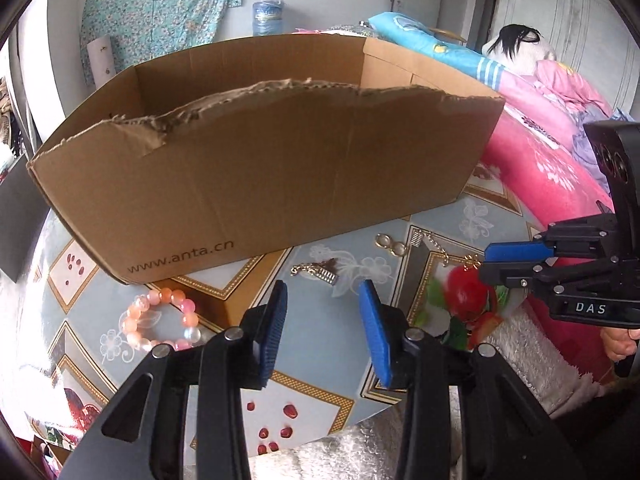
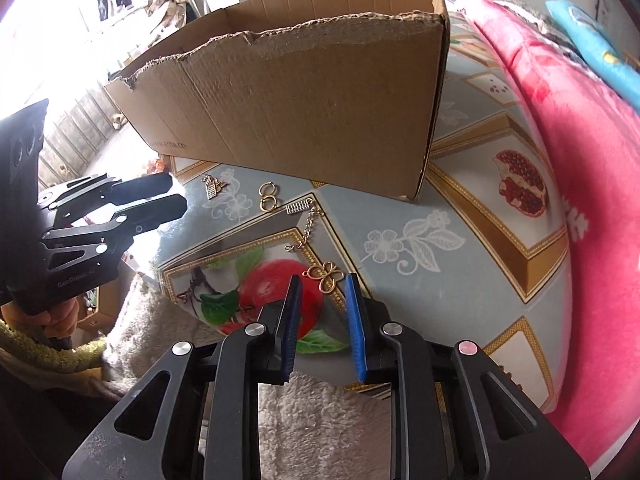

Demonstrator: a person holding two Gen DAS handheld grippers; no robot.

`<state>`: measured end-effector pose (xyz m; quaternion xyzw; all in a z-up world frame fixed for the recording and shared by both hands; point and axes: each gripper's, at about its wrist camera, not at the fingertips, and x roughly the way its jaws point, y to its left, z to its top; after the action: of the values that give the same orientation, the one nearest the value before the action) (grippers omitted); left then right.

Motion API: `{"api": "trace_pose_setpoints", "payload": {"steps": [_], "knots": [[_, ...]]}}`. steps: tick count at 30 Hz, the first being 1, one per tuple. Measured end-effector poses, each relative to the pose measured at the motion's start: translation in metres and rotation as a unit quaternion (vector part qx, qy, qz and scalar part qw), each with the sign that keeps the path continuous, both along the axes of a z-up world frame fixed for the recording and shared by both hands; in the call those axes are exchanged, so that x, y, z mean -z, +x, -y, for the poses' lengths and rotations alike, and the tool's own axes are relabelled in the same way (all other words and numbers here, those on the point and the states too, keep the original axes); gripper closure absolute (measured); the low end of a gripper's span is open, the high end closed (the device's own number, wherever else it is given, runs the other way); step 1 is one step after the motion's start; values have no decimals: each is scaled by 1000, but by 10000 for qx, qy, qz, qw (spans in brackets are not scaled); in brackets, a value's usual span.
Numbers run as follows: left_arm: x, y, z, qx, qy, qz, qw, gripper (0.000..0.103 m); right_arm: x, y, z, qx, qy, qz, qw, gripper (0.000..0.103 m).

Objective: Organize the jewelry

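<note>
A torn cardboard box (image 1: 256,168) stands on the patterned table (image 1: 320,364); it also shows in the right wrist view (image 2: 304,92). In front of it lie a pink bead bracelet (image 1: 160,320), a gold chain piece with a comb charm (image 1: 316,271), two gold rings (image 1: 390,243) (image 2: 267,197), and a gold chain with a butterfly charm (image 2: 325,274). My left gripper (image 1: 323,292) is open above the table, just short of the comb charm. My right gripper (image 2: 322,286) is open with the butterfly charm just beyond its tips; it also shows in the left wrist view (image 1: 486,262).
A pink blanket (image 2: 592,184) and bedding lie to the right of the table. A white fluffy cloth (image 2: 312,420) lies at the table's near edge. A blue-green floral cloth (image 1: 160,8) hangs on the far wall.
</note>
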<state>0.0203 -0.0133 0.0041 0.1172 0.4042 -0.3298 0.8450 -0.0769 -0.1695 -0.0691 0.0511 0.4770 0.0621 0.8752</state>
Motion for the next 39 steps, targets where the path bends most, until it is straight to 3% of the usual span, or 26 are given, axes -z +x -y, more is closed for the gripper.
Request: {"api": "trace_pose_setpoints", "payload": {"steps": [11,17,28,31,36,39], "knots": [[8,1,13,98,112,-24,9999,67,1,11,-5,-59,-350,123,9993,93],[10,2,17,132,89,-40,9999,67,-3,14,5,19,-100,86,9999,93],[14,5,15,133,28,-106,9999,67,-1,18,0,-205,-326,100,9992,86],[14,5,12,99,20,-106,9999,67,0,23,2,-242,-125,-38,9996,86],[14,6,6,18,-40,-140,9999,67,1,23,10,-266,714,-353,9965,85],[15,7,5,8,-38,-161,9999,67,-2,22,12,-213,759,-283,9965,85]]}}
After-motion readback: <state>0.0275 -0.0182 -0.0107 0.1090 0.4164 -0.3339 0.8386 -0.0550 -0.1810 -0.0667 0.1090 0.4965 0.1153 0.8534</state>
